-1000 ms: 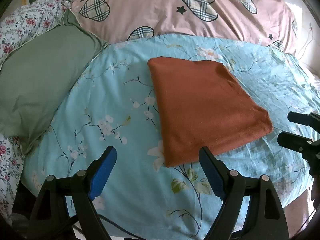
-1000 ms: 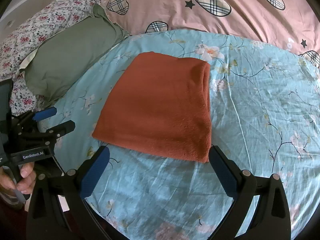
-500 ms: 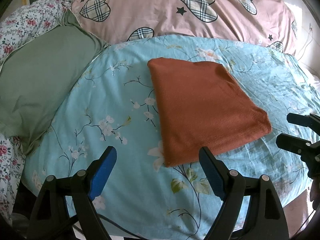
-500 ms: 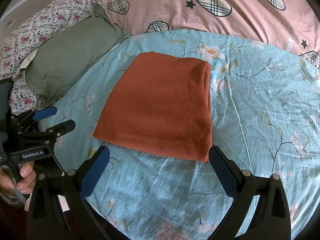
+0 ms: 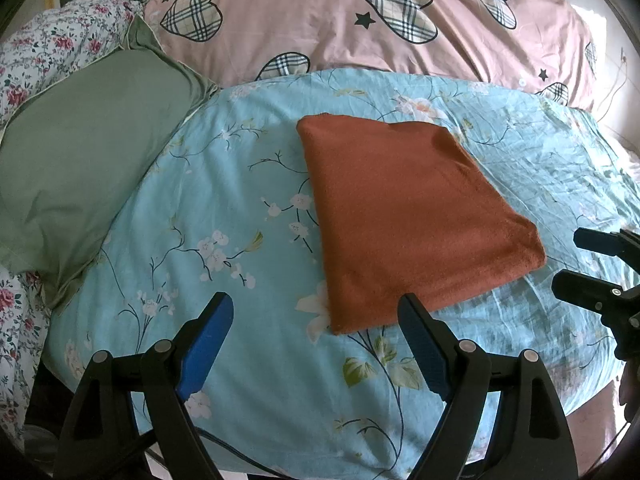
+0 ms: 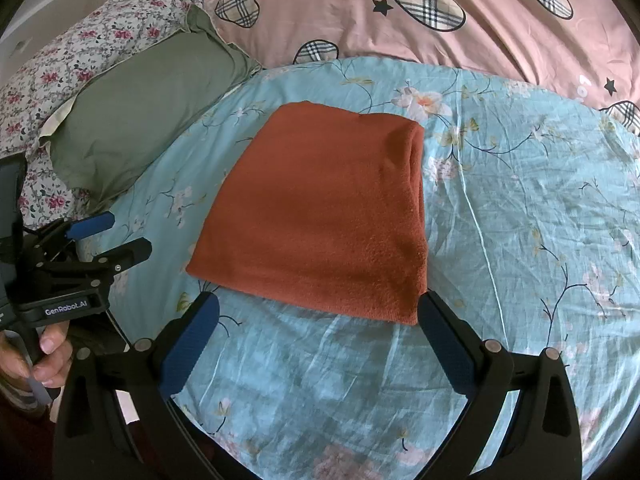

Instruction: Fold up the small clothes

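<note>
We see the rust-orange fleece garment (image 6: 316,216), already folded into a thick rectangle, lying flat on the light-blue floral bedsheet (image 6: 520,200) near the middle of the bed, well apart from the green pillow (image 5: 80,168) to the left. Our left gripper (image 5: 316,320) hovers with its jaws wide and empty, just short of the garment's near-left corner. Our right gripper (image 6: 318,312) has its jaws equally wide, with nothing held, just before the near edge. We judge the fold nearly finished. The risk now: pinching only the top layer at the stacked right edge would peel the layers apart, and dragging the soft fleece could bunch the sheet beneath.
</note>
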### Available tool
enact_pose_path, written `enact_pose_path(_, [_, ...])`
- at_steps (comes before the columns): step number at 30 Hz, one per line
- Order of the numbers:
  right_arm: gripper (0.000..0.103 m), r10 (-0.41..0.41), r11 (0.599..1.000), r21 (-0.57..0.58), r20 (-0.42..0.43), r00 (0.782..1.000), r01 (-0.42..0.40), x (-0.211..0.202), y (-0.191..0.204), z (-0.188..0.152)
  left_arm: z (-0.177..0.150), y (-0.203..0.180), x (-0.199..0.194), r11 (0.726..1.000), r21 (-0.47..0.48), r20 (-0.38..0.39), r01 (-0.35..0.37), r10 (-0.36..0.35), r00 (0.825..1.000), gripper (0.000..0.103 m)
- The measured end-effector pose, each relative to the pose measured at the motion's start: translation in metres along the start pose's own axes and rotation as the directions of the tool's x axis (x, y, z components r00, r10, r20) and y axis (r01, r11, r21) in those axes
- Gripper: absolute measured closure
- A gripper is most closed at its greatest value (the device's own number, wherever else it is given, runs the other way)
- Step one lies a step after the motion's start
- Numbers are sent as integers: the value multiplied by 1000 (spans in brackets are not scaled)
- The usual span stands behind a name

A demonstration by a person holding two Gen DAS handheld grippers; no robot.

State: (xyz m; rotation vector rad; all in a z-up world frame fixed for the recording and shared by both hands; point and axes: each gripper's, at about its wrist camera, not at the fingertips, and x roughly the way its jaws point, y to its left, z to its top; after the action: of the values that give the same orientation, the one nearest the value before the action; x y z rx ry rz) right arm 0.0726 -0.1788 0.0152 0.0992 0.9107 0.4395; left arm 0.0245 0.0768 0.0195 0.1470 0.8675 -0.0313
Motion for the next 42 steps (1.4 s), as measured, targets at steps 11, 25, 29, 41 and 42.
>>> enact_pose_path(11, [4, 0, 1000, 6, -2, 1000, 0, 1, -1, 1, 0, -1, 1, 1000, 6, -1, 0, 0, 1000, 18])
enact_pose_path(25, [4, 0, 1000, 7, -2, 1000, 0, 1, -1, 1, 0, -2, 3, 1000, 8, -3, 3, -3, 1000, 18])
enact_pose_path(29, [4, 0, 1000, 7, -2, 1000, 0, 1, -1, 1, 0, -2, 4, 1000, 7, -5, 4, -4, 1000, 18])
enact_pose_path(41, [4, 3, 1000, 12, 2, 1000, -3, 2, -2, 4, 1, -3, 5, 1000, 10, -6, 9, -9, 1000, 18])
enact_pose_path(42, [4, 2, 1000, 12, 2, 1000, -3, 2, -2, 4, 1, -4, 5, 1000, 10, -6, 10, -10, 1000, 18])
